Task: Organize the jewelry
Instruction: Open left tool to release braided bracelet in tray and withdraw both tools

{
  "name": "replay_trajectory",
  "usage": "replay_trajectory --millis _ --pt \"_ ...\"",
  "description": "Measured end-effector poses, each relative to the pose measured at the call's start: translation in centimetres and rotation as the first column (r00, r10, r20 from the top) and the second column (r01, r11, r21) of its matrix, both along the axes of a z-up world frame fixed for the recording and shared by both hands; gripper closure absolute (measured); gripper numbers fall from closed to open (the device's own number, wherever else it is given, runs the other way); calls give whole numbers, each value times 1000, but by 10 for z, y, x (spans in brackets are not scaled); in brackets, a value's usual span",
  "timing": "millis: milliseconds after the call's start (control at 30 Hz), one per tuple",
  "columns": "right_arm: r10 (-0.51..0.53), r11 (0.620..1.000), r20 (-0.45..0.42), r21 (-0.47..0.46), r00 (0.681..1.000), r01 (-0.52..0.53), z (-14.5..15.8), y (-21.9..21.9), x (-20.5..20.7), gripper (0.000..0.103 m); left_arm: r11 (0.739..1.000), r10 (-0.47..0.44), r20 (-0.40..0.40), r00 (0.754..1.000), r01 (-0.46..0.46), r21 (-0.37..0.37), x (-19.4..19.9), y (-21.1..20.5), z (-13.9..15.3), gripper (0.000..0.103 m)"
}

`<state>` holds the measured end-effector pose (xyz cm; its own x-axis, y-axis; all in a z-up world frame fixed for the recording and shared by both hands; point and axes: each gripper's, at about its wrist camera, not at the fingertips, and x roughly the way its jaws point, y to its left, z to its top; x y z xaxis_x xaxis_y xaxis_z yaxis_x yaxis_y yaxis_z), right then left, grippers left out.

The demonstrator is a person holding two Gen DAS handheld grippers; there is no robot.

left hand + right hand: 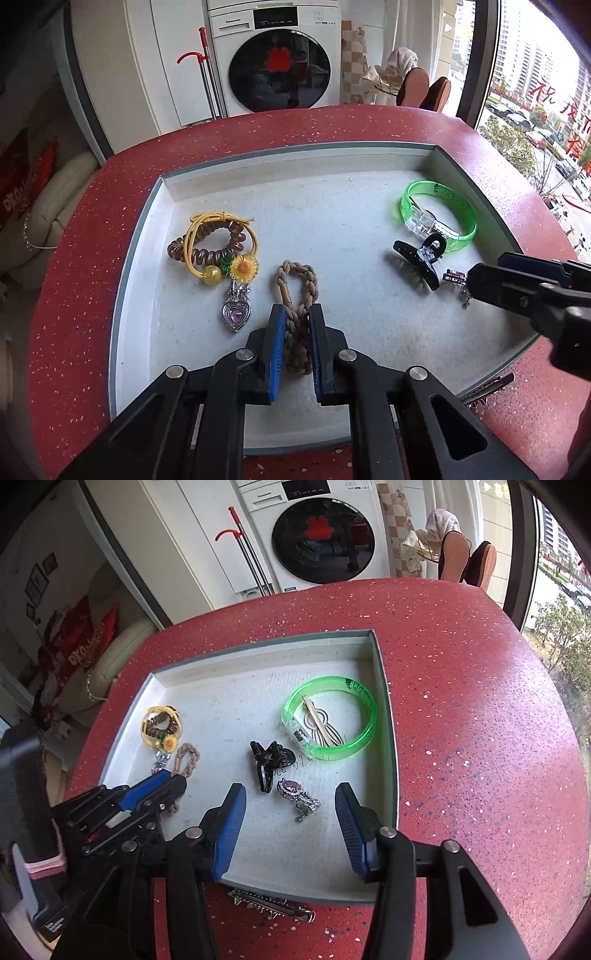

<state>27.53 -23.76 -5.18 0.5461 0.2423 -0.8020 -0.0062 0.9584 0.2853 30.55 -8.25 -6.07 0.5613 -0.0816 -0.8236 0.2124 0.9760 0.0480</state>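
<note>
**Operator:** My left tool (295, 314) is clamped on the braided tan hair tie (297, 295); the pads squeeze its two strands together. It lies in the white tray (332, 155), near the tray's front edge and left of centre.

**Spotter:** Which way does it run?

**Operator:** Its long axis goes from the tray's front edge toward the back, with the looped end pointing away from me, just beside the heart pendant (236, 314).

**Spotter:** And the right side?

**Operator:** My right tool (290, 805) stands apart with nothing pressed between its pads. The pink gem brooch (295, 794) lies loose on the tray floor between them, close to the black claw clip (267, 762), toward the tray's right front corner.

**Spotter:** So what step is this?

**Operator:** I judge it as sorting: hair ties gather toward the left side. The next move probably calls for lifting the braid clear without dragging the pendant, and placing it by the coiled ties (212, 243).
</note>
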Motion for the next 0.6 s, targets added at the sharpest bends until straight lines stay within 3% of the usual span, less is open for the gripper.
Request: replay_trajectory --millis 600 --pt "-4 999 27 36 1000 3 15 -2 -47 45 998 19 43 999 -17 -54 -13 11 27 72"
